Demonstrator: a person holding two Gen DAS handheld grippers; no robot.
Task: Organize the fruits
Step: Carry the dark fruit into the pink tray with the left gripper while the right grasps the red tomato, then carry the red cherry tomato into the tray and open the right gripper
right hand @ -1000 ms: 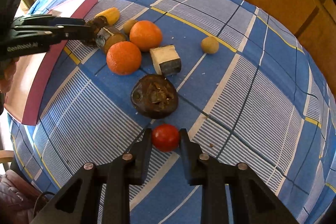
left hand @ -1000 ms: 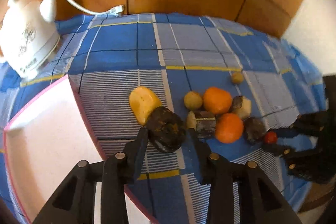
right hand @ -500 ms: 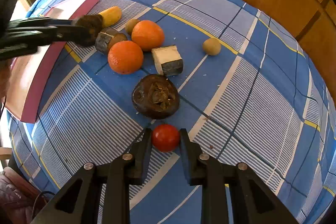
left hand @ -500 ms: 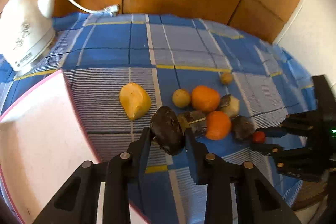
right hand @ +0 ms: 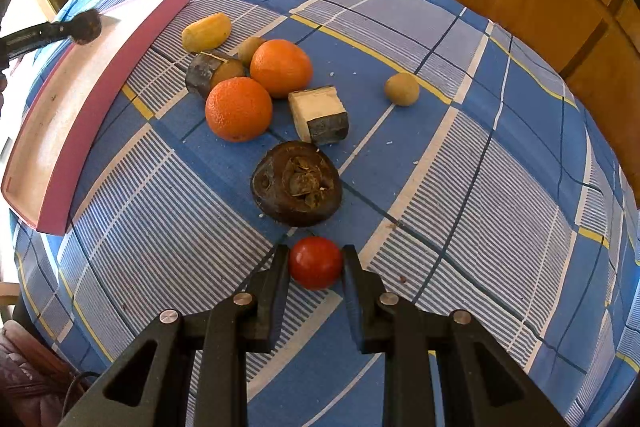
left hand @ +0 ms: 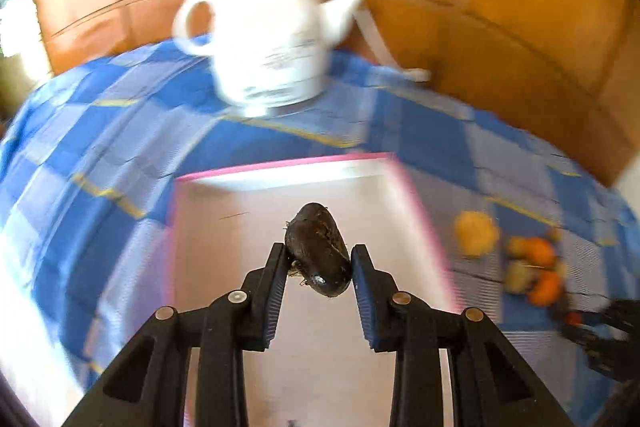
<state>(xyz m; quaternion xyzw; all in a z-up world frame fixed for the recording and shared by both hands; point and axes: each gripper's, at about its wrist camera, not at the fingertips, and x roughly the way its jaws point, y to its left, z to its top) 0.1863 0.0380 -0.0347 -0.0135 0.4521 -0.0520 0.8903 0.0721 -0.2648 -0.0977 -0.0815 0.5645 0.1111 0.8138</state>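
Two lines of blurred, unreadable writing mark the white kettle (left hand: 272, 47).

cloth: blue checked tablecloth (right hand: 460, 187), yellow lines | tray: pink-rimmed white tray (left hand: 280, 167) | fruit: two round oranges (right hand: 240, 109), small red tomato (right hand: 315, 263), dark brown wrinkled fruit (left hand: 318, 255) | kettle: white ceramic kettle (left hand: 272, 55)

A dark, wrinkled fruit (left hand: 318, 249) hangs above the pink-rimmed tray (left hand: 288, 163). On the cloth lie two oranges (right hand: 239, 109), a yellow fruit (right hand: 206, 32), a brown fruit (right hand: 296, 183) and a tomato (right hand: 315, 262).
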